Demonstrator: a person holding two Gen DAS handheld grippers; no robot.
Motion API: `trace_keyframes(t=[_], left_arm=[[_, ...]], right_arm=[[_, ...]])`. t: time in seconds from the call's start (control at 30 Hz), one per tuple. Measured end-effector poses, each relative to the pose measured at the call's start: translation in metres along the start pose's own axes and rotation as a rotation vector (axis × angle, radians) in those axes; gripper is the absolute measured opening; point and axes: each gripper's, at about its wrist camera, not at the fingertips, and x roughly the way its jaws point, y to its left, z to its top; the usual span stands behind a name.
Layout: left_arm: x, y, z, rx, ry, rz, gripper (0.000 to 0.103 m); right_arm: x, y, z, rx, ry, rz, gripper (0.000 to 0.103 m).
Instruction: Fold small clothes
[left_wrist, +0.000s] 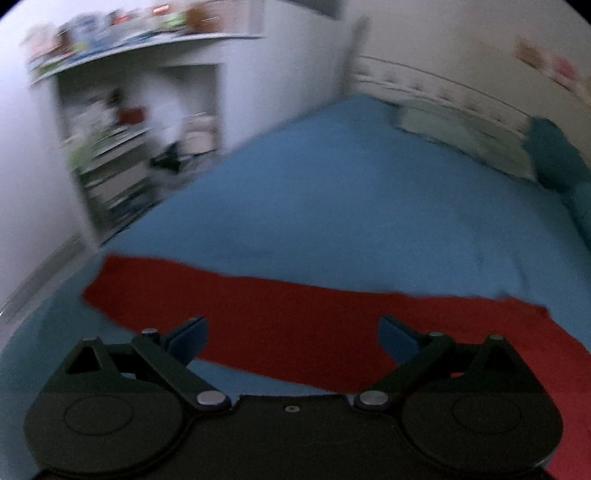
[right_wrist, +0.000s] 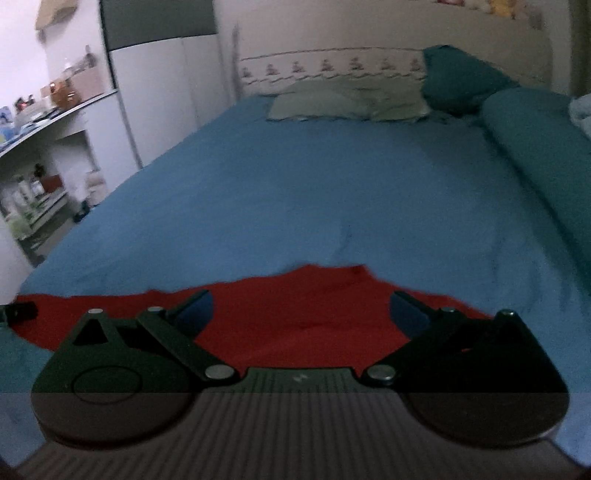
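Dim bedroom, blue-sheeted bed (right_wrist: 295, 192), cluttered shelves (left_wrist: 110, 147).

Right tool (right_wrist: 301, 312) hung spread wide over red cloth (right_wrist: 295, 332) lying on blue bed (right_wrist: 295, 192); green pillow (right_wrist: 347, 101) at far end.

red cloth (left_wrist: 332, 332) cut off, shelves (left_wrist: 110, 147) blurred

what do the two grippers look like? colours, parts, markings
Both match: left gripper and right gripper have black bodies, round black housings each side, black linkage arms with silver pivot pins, and blue pads on the fingers. The right one shows a ribbed grey base with a small pale logo. No cables or sleeves visible.
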Motion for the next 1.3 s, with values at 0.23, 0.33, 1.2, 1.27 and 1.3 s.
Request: trace_keyframes(t=[0.23, 0.33, 1.2, 1.27, 1.3], left_arm=[[0.054, 0.110, -0.002, -0.224, 0.010, 0.109, 0.082], [0.082, 0.139, -0.001, -0.298, 0.021, 0.142, 0.063], [0.078, 0.071, 0.046, -0.167, -0.152, 0.169, 0.006], [0.061, 0.033, 0.049, -0.100, -0.183, 0.090, 0.006], [0.052, 0.008, 0.050, -0.057, -0.200, 0.050, 0.006]], right_arm=[[0.035, 0.062, -0.023, 0.012, 0.055, 0.010, 0.103], [0.044, 0.079, -0.029, -0.011, 0.069, 0.014, 0.103], [0.050, 0.043, -0.046, 0.063, 0.023, -0.053, 0.103], [0.044, 0.027, -0.043, 0.092, 0.011, -0.068, 0.103], [0.041, 0.020, -0.042, 0.108, 0.004, -0.074, 0.103]])
